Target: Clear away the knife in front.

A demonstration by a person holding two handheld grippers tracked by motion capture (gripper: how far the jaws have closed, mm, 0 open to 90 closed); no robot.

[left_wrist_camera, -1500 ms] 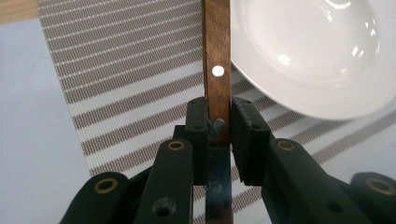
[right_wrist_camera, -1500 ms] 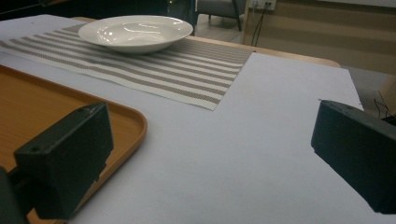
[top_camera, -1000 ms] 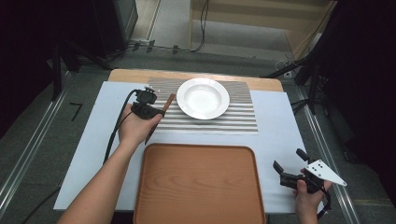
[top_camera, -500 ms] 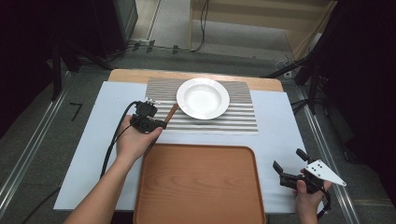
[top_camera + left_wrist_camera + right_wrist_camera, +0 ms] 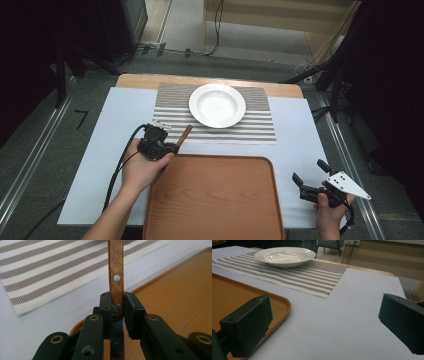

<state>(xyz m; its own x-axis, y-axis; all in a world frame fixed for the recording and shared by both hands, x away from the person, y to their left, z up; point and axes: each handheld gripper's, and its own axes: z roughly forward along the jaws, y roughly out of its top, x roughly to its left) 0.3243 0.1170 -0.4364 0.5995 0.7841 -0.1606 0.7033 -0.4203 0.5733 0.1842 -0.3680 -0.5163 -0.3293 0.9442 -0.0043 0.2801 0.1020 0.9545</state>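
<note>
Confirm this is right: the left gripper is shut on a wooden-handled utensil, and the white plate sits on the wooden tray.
Not quite. The left gripper is shut on the wooden-handled utensil, but the white plate sits on the striped placemat, not on the wooden tray. The high view shows it.

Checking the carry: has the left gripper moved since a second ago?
Yes. The left gripper, shut on the wooden handle, moved from the striped mat toward the tray.

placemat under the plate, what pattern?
White with taupe-brown stripes on the placemat; clearest in the left gripper view.
</note>
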